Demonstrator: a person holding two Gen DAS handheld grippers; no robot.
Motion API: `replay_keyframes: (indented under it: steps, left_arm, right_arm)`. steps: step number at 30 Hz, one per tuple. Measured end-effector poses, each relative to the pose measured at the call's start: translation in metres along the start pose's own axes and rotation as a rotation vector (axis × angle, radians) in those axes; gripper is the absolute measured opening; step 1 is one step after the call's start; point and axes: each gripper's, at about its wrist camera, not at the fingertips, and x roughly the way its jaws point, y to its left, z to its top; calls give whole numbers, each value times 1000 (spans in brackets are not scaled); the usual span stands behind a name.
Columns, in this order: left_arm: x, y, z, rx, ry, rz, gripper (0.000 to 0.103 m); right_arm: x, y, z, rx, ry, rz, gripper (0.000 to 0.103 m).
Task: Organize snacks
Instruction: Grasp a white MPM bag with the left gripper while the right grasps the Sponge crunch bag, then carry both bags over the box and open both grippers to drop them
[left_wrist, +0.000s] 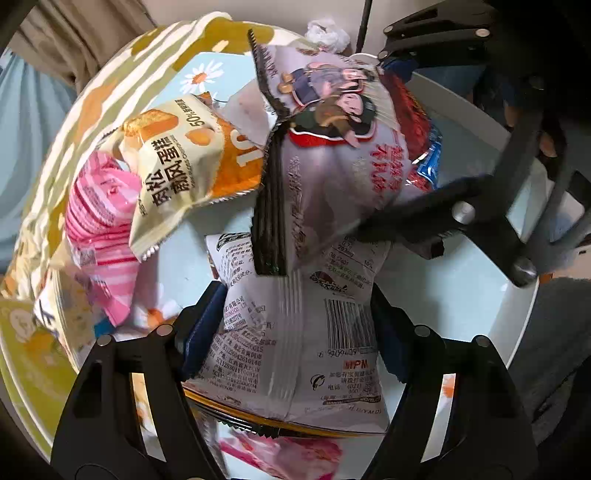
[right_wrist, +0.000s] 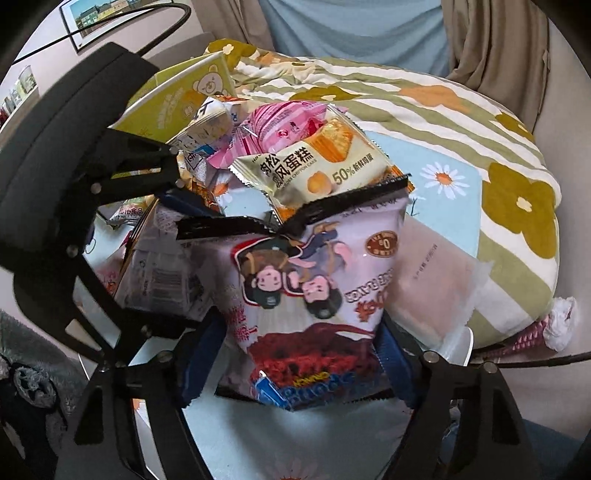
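- The snacks lie in a loose pile on a flowered cloth (right_wrist: 461, 110), partly over a white tray (left_wrist: 491, 306); both grippers are down at the near side of this pile.
- The left gripper (left_wrist: 299, 332) has its two blue pads on the sides of a white packet (left_wrist: 295, 325) that lies back side up, with barcode and small print. The pads seem to touch the packet, so I judge it is gripping it.
- The right gripper (right_wrist: 299, 354) is closed around a pale packet with cartoon figures (right_wrist: 306, 288), near its lower end. The packet bulges between the pads, so it looks held.
- Far behind these two lie a cake packet (right_wrist: 314, 166) and a pink striped packet (right_wrist: 280, 129), not touched by any gripper. A green box (right_wrist: 177, 103) stands at the far left.
- The step in hand seems to be the taking of two packets at once from the pile.
- The next move calls for a straight lift, because the cake packet rests partly on the cartoon packet and may slide off.
- Where the packets must go I cannot tell; probably into the white tray.
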Motion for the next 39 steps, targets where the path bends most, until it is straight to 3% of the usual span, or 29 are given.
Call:
replay_keyframes:
  steps: [11, 18, 28, 34, 39]
  left_arm:
    - [-5, -19, -12, -39, -8, 40, 75]
    - [-26, -21, -8, -59, -60, 73, 75]
    - [-90, -21, -11, -94, -167, 160, 75]
    - [-137, -3, -28, -211, -223, 186, 75]
    - [-175, 29, -48, -298, -265, 255, 75]
  right_arm:
    - [-5, -3, -8, 3, 7, -6, 51]
    - [-24, -4, -12, 31, -21, -28, 50]
    - [-77, 8, 8, 25, -100, -77, 50]
    - [-108, 28, 34, -32, -157, -98, 50]
    - [-126, 50, 67, -73, -209, -97, 50]
